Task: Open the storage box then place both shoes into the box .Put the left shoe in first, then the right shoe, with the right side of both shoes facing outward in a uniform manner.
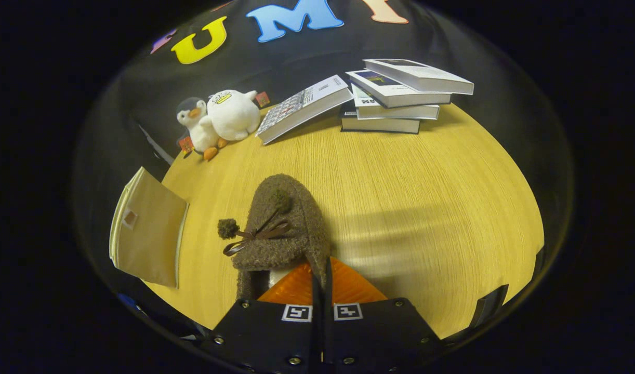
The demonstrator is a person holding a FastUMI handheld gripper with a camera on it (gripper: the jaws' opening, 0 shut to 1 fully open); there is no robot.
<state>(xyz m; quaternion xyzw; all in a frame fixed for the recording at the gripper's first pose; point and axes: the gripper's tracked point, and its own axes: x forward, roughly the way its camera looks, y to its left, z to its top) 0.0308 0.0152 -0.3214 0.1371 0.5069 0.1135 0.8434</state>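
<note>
Brown fuzzy shoe [283, 228] is held at its heel collar by the gripper [321, 280]; the jaws are nearly closed, with the collar's thin wall pinched between the two fingers. Toe is pointed away from the fingers, toward the far side of the wooden table [426, 197]. A dark ribbon bow with two pompoms is seen on the shoe's upper, one pompom hanging off to the left side. Whether the sole is touching the tabletop cannot be told.

Beige storage box [148, 234] is seen left of the shoe, at the table's left edge; its flap is seen at an angle, open or closed cannot be told. Two plush penguins [219, 122] are placed at the far left corner. A stack of books [400, 96] is located at the far edge, with one more book [304, 109] leaned against it.
</note>
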